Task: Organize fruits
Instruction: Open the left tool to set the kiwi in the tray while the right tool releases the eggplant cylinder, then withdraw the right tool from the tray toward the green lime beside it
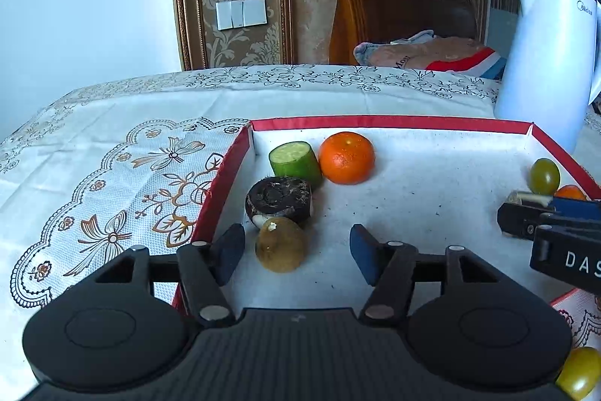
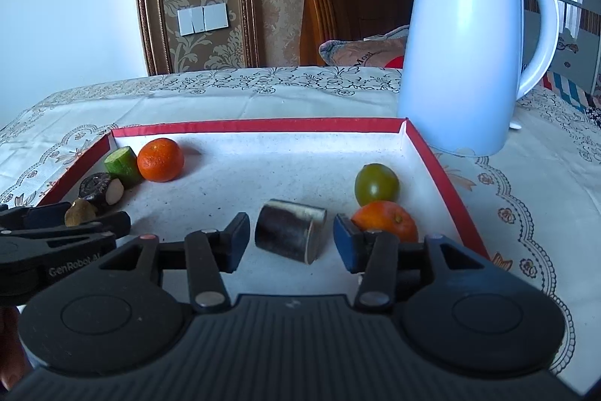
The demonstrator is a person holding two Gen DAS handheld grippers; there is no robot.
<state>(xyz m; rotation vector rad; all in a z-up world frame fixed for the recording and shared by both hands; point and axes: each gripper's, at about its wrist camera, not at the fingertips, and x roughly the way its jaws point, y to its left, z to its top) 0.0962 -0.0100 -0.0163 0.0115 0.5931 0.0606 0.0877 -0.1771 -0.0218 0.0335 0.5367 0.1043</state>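
A red-rimmed white tray (image 1: 394, 123) (image 2: 263, 126) holds the produce. Along its left side lie a brown kiwi (image 1: 280, 244) (image 2: 79, 212), a dark root piece (image 1: 280, 200) (image 2: 101, 189), a green cucumber piece (image 1: 295, 163) (image 2: 123, 163) and an orange (image 1: 346, 158) (image 2: 160, 159). At the right lie a green tomato (image 1: 544, 176) (image 2: 376, 184) and a second orange (image 1: 570, 192) (image 2: 387, 218). My left gripper (image 1: 295, 254) is open, with the kiwi between its fingers. My right gripper (image 2: 291, 241) is open around a dark eggplant piece (image 2: 291, 235).
A white kettle (image 2: 469, 40) (image 1: 548, 62) stands behind the tray's right corner on the lace tablecloth (image 1: 112, 175). A yellow-green tomato (image 1: 580, 376) lies outside the tray at the near right. A wooden chair (image 1: 394, 6) stands behind the table.
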